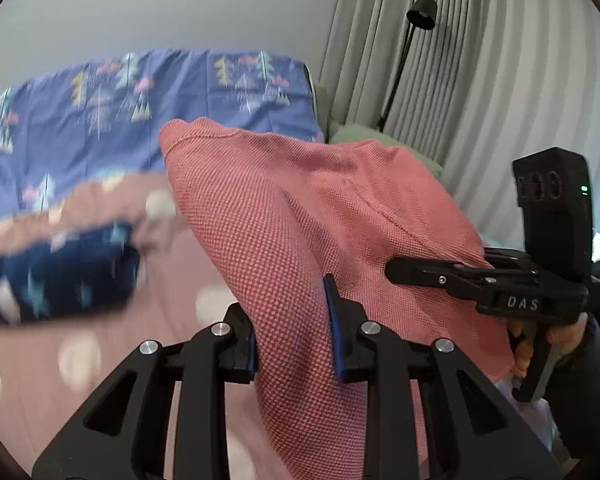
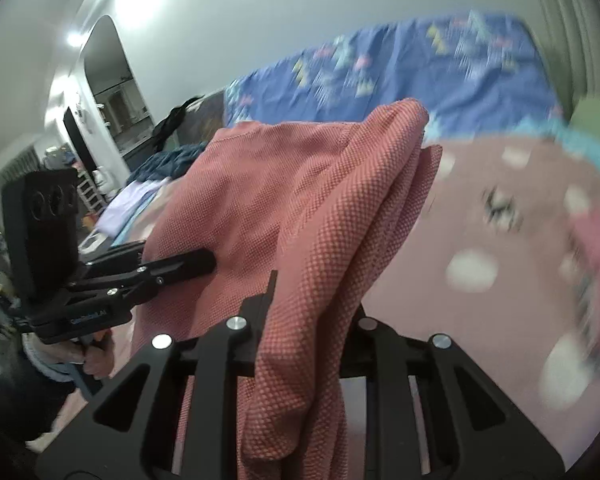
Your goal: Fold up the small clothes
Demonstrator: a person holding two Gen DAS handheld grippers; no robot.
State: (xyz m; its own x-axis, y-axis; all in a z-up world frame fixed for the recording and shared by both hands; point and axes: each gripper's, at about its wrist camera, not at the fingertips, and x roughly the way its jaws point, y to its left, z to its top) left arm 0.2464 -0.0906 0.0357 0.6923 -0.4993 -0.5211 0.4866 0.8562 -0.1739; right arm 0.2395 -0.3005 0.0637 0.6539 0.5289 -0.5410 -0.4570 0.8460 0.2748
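A coral waffle-knit garment (image 1: 280, 208) hangs in the air between my two grippers, above the bed. In the left wrist view my left gripper (image 1: 292, 320) is shut on a fold of it, with blue pads pressing from both sides. My right gripper (image 1: 396, 270) comes in from the right, held by a hand, its tips against the same cloth. In the right wrist view the garment (image 2: 284, 184) drapes over and down through my right gripper (image 2: 312, 312), which is shut on it. My left gripper (image 2: 208, 260) bites the cloth's left side there.
The pink dotted bed sheet (image 1: 100, 360) lies below. A dark navy patterned cloth (image 1: 56, 280) rests on it at the left. A blue tree-print cover (image 1: 140, 108) stands at the back. Grey curtains (image 1: 480, 80) and a black lamp (image 1: 420, 12) are to the right. More clothes (image 2: 140, 200) lie at the far left.
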